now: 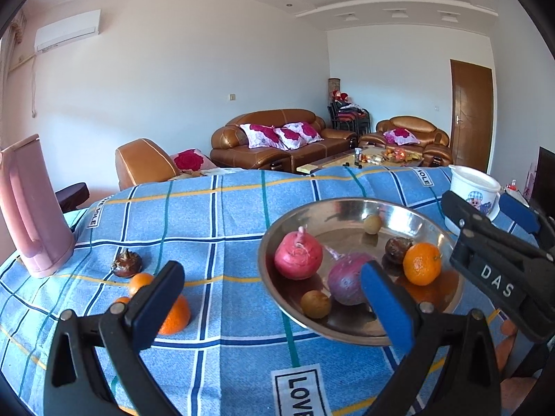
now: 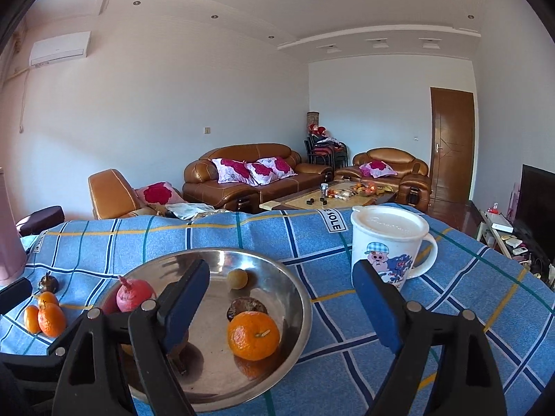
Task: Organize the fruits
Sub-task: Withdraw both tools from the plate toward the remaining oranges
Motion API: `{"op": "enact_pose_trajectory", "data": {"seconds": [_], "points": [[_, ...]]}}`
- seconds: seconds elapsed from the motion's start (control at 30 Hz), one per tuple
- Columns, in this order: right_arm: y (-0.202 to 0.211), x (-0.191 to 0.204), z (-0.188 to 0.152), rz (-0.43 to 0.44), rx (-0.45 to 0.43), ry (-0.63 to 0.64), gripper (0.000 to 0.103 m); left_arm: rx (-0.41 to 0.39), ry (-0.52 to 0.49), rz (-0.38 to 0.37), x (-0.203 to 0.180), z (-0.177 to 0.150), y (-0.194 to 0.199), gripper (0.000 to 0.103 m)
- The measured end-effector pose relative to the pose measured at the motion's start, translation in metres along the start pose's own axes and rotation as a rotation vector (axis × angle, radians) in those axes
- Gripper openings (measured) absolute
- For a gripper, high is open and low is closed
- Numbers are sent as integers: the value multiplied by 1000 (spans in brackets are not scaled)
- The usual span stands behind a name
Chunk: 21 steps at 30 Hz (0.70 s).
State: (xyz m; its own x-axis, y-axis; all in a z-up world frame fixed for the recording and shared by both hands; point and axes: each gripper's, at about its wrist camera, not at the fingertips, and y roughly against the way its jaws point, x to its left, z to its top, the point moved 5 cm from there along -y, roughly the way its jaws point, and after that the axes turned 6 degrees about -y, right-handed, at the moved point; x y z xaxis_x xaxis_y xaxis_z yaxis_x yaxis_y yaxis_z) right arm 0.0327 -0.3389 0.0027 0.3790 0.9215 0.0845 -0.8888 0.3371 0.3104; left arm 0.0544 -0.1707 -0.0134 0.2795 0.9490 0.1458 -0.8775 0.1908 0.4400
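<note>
Blue checked cloth is covering the surface (image 1: 225,228); both tongs, left tongs (image 1: 274,298) and right tongs (image 2: 277,298), are gaping wide, holding nothing; three small loose oranges (image 1: 173,315), seemingly, are waiting outside the round steel bowl (image 2: 295,287), so the left tongs' next move is straddling one.

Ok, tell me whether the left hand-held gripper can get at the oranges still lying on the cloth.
Probably yes: the left hand-held gripper is open and empty, the oranges on the cloth sit beside its left finger, and nothing stands between them.
</note>
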Motion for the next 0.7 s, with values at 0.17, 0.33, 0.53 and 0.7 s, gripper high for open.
{"op": "enact_pose_trajectory", "data": {"seconds": [0.17, 0.33, 0.53, 0.7], "points": [[7, 18, -9, 5, 31, 10, 86, -3, 16, 19, 19, -6, 8, 103], [14, 39, -15, 9, 57, 30, 87, -6, 12, 49, 38, -12, 15, 103], [20, 61, -21, 9, 75, 50, 87, -7, 18, 82, 65, -19, 21, 103], [23, 79, -24, 17, 84, 59, 87, -10, 16, 101, 88, -23, 24, 103]]}}
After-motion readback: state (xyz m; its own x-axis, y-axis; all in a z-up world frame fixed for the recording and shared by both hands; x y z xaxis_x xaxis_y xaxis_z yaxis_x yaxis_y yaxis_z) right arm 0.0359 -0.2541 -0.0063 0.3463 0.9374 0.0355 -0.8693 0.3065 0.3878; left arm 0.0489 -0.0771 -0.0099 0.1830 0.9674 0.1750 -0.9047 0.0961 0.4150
